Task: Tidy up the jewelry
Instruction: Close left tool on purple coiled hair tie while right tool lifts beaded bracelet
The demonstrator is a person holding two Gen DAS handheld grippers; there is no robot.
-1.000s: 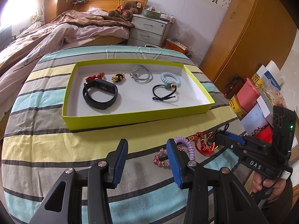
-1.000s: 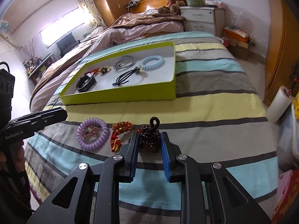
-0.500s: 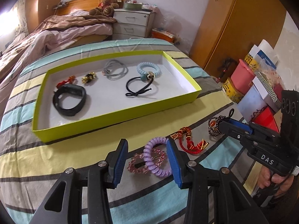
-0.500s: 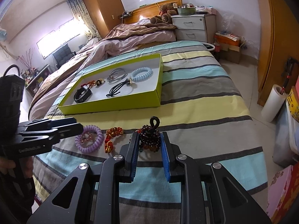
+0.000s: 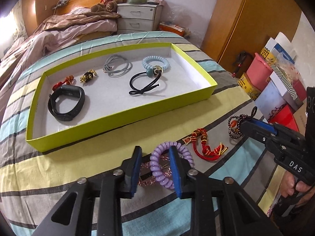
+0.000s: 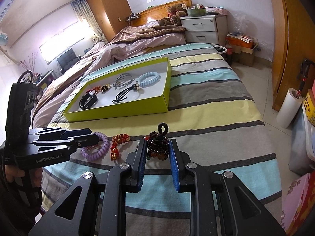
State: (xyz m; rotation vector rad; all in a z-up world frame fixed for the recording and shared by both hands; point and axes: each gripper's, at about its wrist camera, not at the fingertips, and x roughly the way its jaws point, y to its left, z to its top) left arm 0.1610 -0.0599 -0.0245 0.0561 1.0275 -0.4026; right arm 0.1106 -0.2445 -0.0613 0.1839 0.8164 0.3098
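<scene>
Purple coil band [image 5: 170, 164] on striped bedspread [image 5: 59, 169] is straddled by closing left gripper [image 5: 155, 170], not yet pinched; dark bead bracelet [image 6: 158, 146] is clamped by right gripper [image 6: 157, 167].

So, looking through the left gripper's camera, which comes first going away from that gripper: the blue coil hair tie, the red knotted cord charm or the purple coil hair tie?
1. Purple coil hair tie: between the closing jaws of the left gripper, on the striped bedspread.
2. Red knotted cord charm: a little beyond, to the right.
3. Blue coil hair tie: farthest, inside the green tray.
</scene>
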